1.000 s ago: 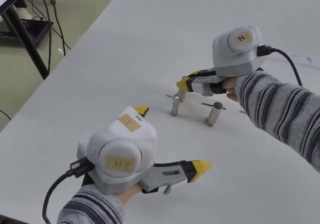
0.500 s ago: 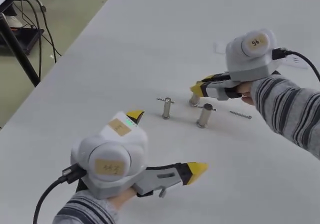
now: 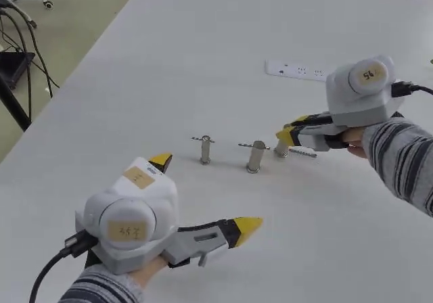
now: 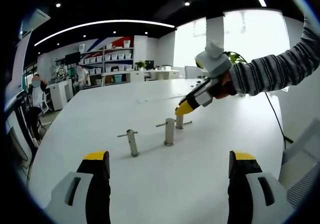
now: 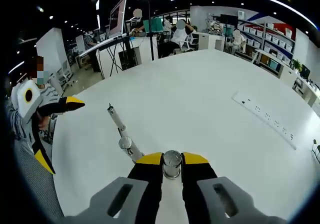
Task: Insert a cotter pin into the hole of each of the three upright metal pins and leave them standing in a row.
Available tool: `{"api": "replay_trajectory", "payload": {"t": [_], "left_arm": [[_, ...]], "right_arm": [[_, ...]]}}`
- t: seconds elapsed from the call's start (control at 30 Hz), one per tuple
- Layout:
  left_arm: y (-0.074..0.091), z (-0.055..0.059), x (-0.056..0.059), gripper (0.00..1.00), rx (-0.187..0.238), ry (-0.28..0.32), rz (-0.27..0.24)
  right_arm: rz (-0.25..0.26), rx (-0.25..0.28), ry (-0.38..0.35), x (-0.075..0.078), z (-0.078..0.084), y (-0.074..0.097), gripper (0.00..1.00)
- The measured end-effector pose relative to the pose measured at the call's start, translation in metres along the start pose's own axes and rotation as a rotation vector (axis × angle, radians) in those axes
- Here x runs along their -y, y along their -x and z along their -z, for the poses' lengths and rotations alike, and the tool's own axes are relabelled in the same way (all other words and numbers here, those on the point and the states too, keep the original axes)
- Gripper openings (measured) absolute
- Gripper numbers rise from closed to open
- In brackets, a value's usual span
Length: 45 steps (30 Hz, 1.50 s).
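The right tool (image 5: 172, 158) is clamped shut on the head of the gripped pin (image 5: 172, 169), the end one of the three upright metal pins. It holds the pin from the side, low over the bench (image 3: 203, 59). My guess is that this grip steadies the pin or nudges it into line with the others.

Just beside the gripped pin stands the middle pin (image 3: 255, 156), and past that the outer pin (image 3: 205, 149). Each of these two carries a cotter pin crosswise through its top, so they look finished. The three stand in a rough row.

On the other side of the gripped pin, close against it, a loose cotter pin (image 3: 302, 153) appears to lie flat on the bench. I take it as the one not yet fitted. I see nothing through the gripped pin itself.

The left tool (image 4: 168, 159) hangs well back from the gripped pin, on the person's near side. Its jaws are spread wide with nothing between them, and they point at the row. It seems to be waiting to pick up the loose cotter pin.

The bench is plain white and smooth, so a knocked pin would roll freely. Beyond the gripped pin a white power strip (image 3: 298, 71) lies on the bench top.

The room is an open office with shelves of boxes (image 4: 107, 54) along one wall. Strip lights run overhead and people sit at desks (image 5: 175, 31) behind.
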<state>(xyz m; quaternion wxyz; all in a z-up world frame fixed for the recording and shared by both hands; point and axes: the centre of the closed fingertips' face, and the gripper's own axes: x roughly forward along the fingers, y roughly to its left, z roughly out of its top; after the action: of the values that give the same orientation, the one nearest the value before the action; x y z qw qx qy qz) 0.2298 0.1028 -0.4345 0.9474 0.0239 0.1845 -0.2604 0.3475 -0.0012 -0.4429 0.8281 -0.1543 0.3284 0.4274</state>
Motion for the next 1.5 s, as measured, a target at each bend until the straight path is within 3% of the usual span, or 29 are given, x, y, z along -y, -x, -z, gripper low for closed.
{"api": "replay_trajectory", "payload": {"t": [0.13,0.6,1.03,1.5], "left_arm": [[0.001,-0.002,0.001,0.99,0.012,-0.053,-0.007],[0.004,0.001,0.003,0.98,-0.003,-0.043,0.005],[0.007,-0.002,0.006,0.98,0.002,-0.048,0.009],[0.010,-0.004,0.007,0.97,0.003,-0.063,0.002]], "right_arm": [[0.020,-0.008,-0.007,-0.002,0.013,0.013,0.08],[0.045,-0.007,-0.032,-0.015,0.031,0.038,0.08],[0.025,-0.008,-0.032,-0.039,0.039,0.039,0.08],[0.085,-0.009,0.000,-0.060,0.039,0.030,0.08]]}}
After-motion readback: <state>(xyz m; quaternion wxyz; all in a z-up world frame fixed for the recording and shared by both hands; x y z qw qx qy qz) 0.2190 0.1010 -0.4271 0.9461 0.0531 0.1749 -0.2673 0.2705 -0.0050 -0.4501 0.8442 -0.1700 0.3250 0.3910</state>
